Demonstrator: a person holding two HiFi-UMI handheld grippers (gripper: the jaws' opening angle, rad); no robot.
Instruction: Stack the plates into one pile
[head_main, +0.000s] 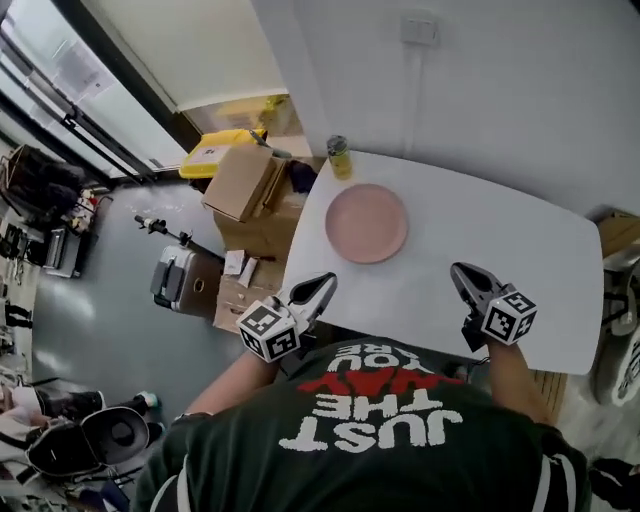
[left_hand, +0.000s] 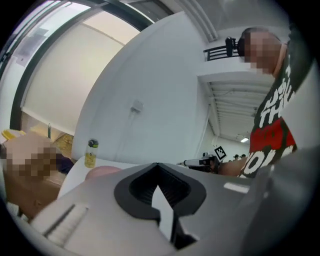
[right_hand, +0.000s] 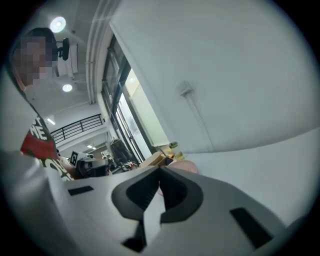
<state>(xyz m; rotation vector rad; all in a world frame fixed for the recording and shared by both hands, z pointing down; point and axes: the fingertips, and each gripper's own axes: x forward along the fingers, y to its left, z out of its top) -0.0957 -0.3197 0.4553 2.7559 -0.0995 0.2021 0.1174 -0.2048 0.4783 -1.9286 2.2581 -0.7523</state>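
The plate (head_main: 366, 222) is pink, smooth and matt (ceramic or plastic, I cannot tell). The counter (head_main: 500, 260) under it is white, smooth, matt. Behind the plate, the bottle (head_main: 340, 158) looks like yellowish plastic. Left of the plate, the boxes (head_main: 243, 182) are matt brown cardboard. The left gripper (left_hand: 158, 167) and right gripper (right_hand: 160, 170) have pale grey matt plastic bodies; their fingers (left_hand: 138, 192) are black and ribbed.

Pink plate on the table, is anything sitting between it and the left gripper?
Nothing visible. Only bare white table lies between the left gripper and the pink plate; the yellow bottle stands beyond the plate, at the far corner.
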